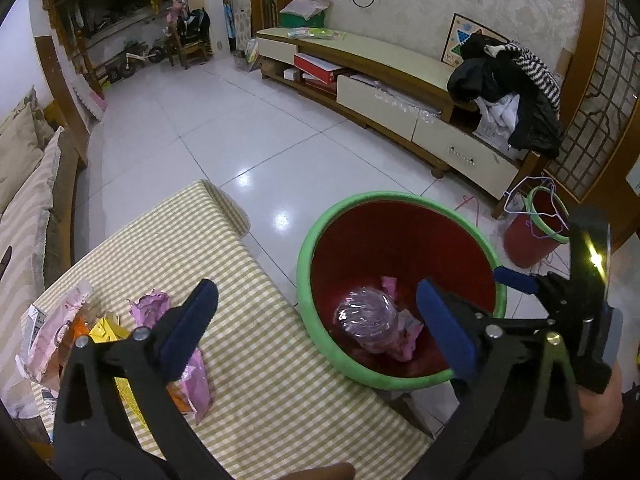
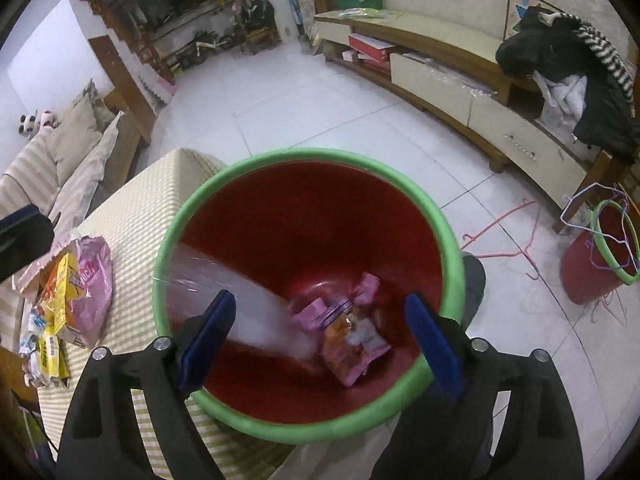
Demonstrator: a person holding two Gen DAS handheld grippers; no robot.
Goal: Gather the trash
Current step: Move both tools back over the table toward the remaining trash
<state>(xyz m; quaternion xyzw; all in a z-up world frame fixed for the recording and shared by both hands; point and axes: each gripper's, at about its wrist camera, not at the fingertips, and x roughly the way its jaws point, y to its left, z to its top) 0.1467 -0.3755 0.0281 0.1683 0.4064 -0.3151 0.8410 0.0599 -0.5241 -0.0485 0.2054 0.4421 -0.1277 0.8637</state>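
Note:
A red bin with a green rim (image 1: 320, 232) (image 2: 168, 240) stands on the floor against the checked table (image 1: 248, 360). In the bin lie a clear plastic bottle (image 1: 368, 316), blurred in the right wrist view (image 2: 248, 304), and pink and orange wrappers (image 2: 352, 336). My right gripper (image 2: 320, 298) hangs open over the bin's mouth with nothing pressed between its pads. My left gripper (image 1: 316, 292) is open too, straddling the table edge and the bin rim, and it holds nothing. Pink, yellow and orange wrappers (image 1: 150, 308) (image 2: 84, 280) lie on the table by its left finger.
A second red bin (image 1: 536, 232) (image 2: 600, 256) with wire hangers stands at the right by a long low cabinet (image 1: 400, 64). A pink hanger (image 2: 500, 236) lies on the white tile floor. A cushioned sofa (image 1: 24, 184) runs along the left.

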